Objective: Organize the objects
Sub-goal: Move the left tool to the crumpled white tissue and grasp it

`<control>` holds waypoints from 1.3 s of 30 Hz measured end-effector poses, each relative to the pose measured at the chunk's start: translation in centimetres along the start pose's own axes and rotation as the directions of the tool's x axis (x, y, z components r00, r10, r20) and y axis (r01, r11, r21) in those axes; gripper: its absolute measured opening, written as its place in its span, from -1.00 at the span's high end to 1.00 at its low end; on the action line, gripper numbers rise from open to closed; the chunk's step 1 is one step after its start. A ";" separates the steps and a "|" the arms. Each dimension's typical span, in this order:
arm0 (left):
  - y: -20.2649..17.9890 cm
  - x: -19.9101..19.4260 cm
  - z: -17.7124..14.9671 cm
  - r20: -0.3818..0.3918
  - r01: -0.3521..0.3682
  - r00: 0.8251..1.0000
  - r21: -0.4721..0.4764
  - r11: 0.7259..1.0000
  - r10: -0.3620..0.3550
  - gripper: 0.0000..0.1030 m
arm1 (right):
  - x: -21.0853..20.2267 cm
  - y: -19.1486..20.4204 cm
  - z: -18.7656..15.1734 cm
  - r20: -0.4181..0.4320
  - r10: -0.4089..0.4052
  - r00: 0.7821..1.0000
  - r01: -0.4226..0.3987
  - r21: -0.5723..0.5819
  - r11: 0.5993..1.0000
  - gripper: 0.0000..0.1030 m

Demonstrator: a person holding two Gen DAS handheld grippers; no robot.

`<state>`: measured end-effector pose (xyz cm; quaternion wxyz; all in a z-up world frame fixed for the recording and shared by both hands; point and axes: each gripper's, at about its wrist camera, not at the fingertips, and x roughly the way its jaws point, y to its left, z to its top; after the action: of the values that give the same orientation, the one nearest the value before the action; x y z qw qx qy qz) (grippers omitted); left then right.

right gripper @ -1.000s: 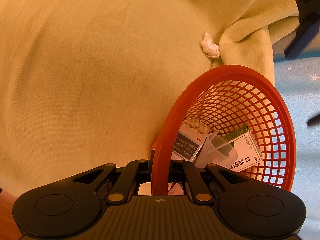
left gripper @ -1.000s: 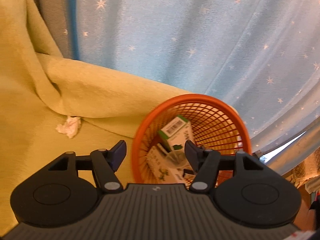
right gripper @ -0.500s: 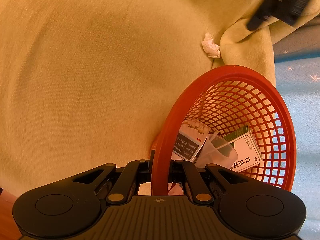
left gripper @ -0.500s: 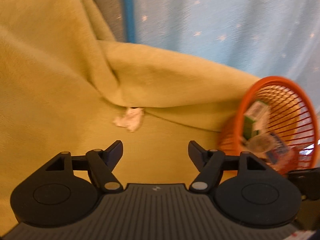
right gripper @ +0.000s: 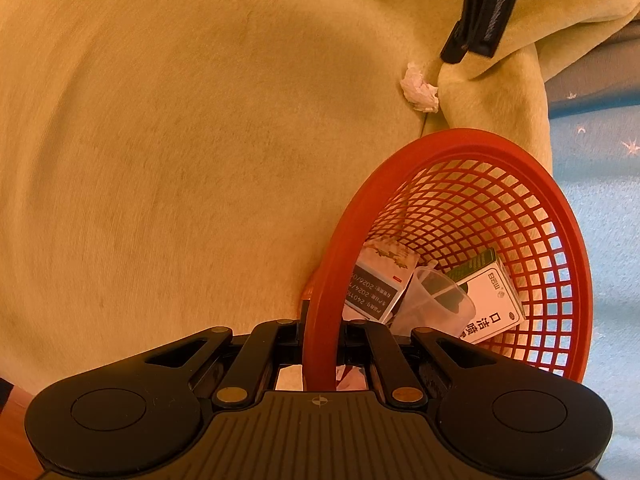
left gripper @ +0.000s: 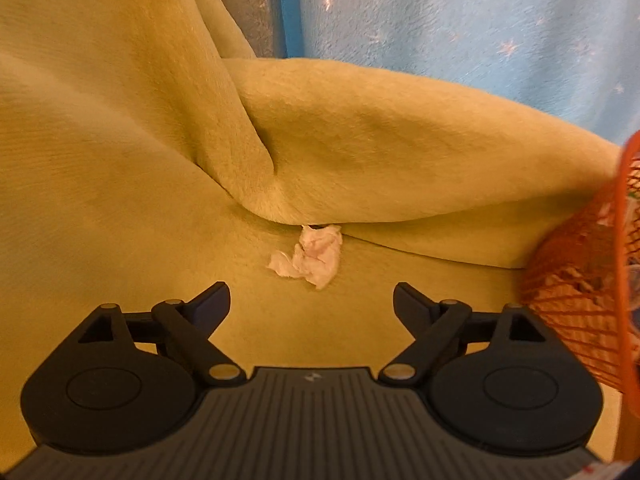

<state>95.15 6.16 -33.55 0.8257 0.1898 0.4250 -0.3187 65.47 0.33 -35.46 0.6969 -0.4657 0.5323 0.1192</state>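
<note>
Covering everything, yellow-green blanket (left gripper: 120,160), starry blue fabric (left gripper: 480,20) behind, left claw (left gripper: 311,300) released, right claw (right gripper: 320,332) clenching basket (right gripper: 576,280) rim

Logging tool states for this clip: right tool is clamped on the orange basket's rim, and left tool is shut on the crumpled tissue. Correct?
Not quite. The left wrist view shows the left tool open, with the crumpled tissue lying untouched on the yellow blanket ahead of it. The right tool is indeed clamped on the orange basket rim.
</note>
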 end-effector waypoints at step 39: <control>-0.8 6.6 -0.3 -0.117 0.024 0.993 -0.002 1.000 -0.024 0.57 | -0.1 -0.8 -0.4 0.027 0.027 0.999 -0.028 0.021 0.999 0.97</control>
<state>97.29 3.34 -39.18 0.7955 0.2028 0.4750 -0.3171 65.67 -0.40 -34.95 0.7071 -0.4491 0.5307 0.1291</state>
